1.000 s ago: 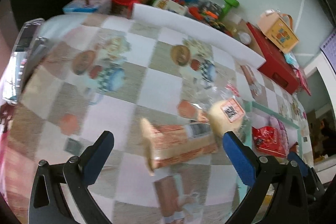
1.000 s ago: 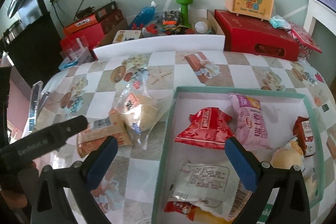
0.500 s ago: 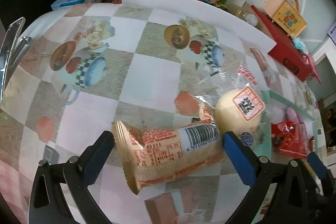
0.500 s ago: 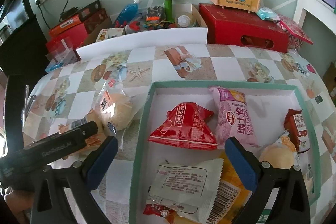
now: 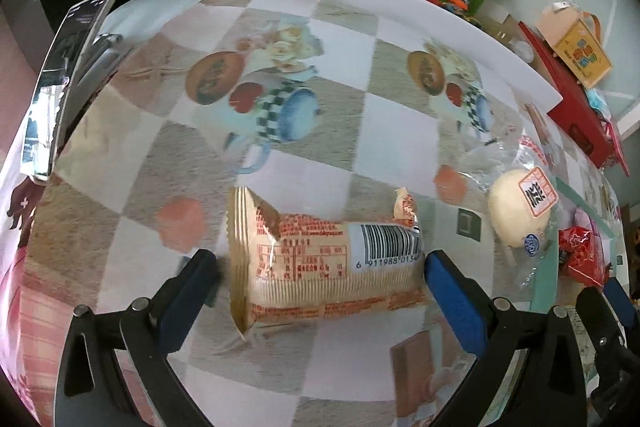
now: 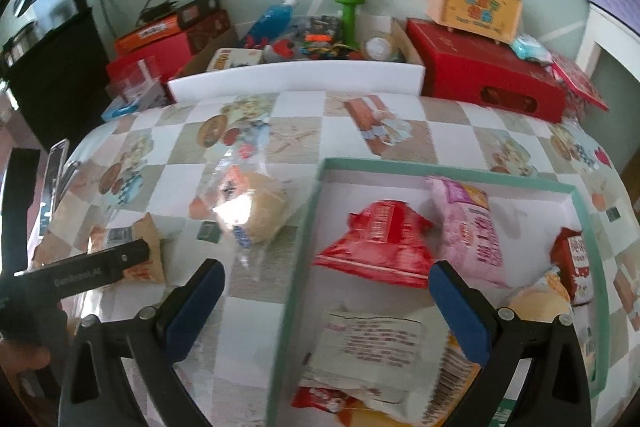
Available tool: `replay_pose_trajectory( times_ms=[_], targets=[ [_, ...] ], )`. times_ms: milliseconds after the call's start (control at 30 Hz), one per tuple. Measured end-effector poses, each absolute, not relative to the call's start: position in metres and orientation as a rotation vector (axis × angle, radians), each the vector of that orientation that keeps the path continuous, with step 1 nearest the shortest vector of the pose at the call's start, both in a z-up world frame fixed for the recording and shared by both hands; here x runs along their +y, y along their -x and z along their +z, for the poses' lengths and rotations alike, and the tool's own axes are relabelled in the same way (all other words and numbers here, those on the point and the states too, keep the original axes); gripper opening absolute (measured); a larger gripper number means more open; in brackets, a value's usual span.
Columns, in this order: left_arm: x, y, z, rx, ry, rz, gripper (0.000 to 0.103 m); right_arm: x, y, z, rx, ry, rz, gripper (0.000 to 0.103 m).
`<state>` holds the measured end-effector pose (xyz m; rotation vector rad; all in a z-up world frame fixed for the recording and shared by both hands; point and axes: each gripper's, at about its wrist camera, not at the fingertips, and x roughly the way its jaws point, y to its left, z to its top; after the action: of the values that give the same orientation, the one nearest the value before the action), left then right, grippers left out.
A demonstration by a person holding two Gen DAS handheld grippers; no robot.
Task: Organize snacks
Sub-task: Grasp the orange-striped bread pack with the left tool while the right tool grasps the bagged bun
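While the green-rimmed tray (image 6: pixel 576 191) already holds several packets, the checked tablecloth (image 5: pixel 304 147) beside it carries two strays: a tan biscuit packet (image 5: pixel 328 259) and a bagged bun (image 5: pixel 520 213) just right of it. Left gripper (image 5: pixel 320 269) is spread wide, pads flanking the packet ends, gripping nothing; lengthwise closure could buckle the wrapper or crush biscuits. Right gripper (image 6: pixel 326 291), spread and empty, hangs over the tray's left wall.

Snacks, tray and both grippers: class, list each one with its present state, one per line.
Left gripper: open, fingers straddling the biscuit pack.
Biscuit pack: sealed, lying flat on the tablecloth.
Bagged bun: sealed, outside the tray.
Tray: holds several snacks.
Red packet: in the tray.
Right gripper: open, empty.
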<state>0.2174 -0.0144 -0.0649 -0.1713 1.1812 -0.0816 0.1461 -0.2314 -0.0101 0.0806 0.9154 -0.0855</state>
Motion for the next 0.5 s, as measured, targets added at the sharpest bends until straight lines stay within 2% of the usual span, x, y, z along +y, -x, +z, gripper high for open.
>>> replay_pose_trajectory(
  times_ms=[367, 500],
  targets=[
    [0.021, -0.211, -0.065, 1.193, 0.218, -0.071, 0.102, -0.172, -0.193, -0.01, 0.917, 0.192, 0.012, 0.103],
    [0.031, -0.21, -0.065, 1.196, 0.232, -0.068, 0.102, -0.164, -0.209, -0.018, 0.946, 0.231, 0.029, 0.096]
  ],
)
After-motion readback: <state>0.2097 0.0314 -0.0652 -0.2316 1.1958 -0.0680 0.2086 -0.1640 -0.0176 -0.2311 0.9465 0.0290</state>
